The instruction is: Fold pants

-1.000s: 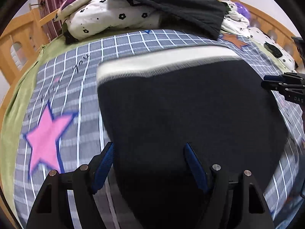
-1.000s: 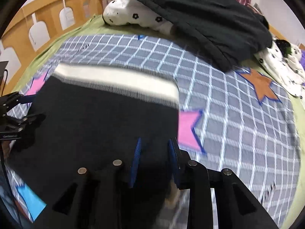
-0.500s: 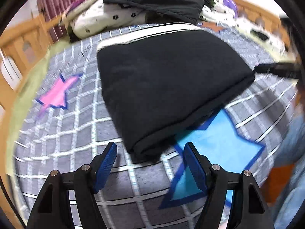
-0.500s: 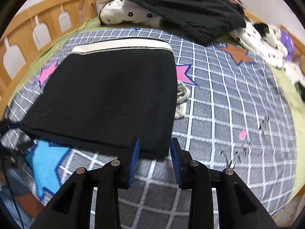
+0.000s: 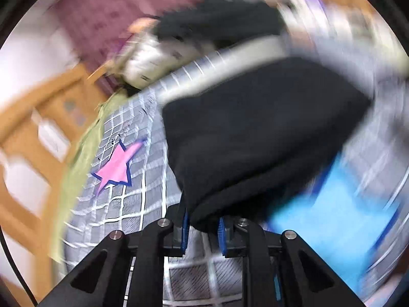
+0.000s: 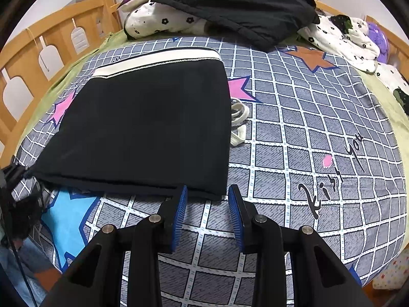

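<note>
The black pants with a white waistband lie folded on the grey checked bedspread. A white drawstring sticks out at their right edge. My left gripper is shut on the near left corner of the pants; that view is blurred by motion. It shows at the far left of the right wrist view. My right gripper is open and empty, just in front of the pants' near right corner, not touching them.
A pile of dotted white bedding under a black garment lies at the head of the bed. More white bedding lies at the far right. A wooden rail runs along the left side.
My left gripper has moved in and shut on the near left corner of the pants, and its view now swings. My right gripper has stayed open and barely moved.
</note>
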Demonstrator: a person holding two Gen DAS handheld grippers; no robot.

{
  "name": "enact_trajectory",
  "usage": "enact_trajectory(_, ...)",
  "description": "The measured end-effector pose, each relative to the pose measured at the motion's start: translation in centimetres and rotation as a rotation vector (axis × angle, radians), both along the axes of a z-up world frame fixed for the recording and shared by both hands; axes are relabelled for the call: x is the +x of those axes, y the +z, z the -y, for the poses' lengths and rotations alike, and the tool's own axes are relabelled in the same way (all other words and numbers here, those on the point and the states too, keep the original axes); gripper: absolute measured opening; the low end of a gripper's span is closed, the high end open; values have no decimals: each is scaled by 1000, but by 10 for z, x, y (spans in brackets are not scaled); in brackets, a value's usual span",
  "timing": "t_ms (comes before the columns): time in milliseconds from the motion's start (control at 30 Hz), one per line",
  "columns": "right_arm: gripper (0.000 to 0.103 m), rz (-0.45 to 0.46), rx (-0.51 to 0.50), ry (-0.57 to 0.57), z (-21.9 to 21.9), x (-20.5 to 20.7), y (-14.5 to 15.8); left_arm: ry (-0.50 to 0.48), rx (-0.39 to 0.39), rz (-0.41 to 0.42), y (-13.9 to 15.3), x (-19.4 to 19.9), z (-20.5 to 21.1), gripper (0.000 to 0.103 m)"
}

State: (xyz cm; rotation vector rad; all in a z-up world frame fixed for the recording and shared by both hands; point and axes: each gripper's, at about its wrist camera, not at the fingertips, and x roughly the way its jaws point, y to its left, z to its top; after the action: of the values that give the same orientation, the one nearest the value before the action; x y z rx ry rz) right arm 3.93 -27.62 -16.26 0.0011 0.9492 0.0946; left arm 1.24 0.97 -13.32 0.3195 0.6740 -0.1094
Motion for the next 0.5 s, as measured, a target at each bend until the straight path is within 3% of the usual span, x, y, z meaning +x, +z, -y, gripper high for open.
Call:
enact_trajectory(33, 33, 5, -4, 1, -1, -1, 1, 25, -103, -11, 9, 3, -14, 15)
enact_trajectory(67, 33, 11, -5, 3, -1, -1, 2, 44, -137, -39, 8, 8, -21, 15)
enact_trajectory(200, 34, 15, -3, 25, -5, -4, 1, 113, -122, -224, -43, 16, -36, 16)
enact_trajectory(300, 34, -5, -33, 45, -11, -3, -4, 86, -84, -197, -39, 7, -27, 18)
enact_trajectory(333, 34, -3, -49, 50, -14, -3, -3, 73, -104, -209, -37, 3, -28, 19)
enact_trajectory(400, 34, 16, -63, 55, -16, -4, 0, 70, -145, -236, -34, -4, -34, 34)
enact_trajectory(500, 36, 63, -78, 60, -18, -5, 9, 55, -192, -232, -20, -23, -42, 36)
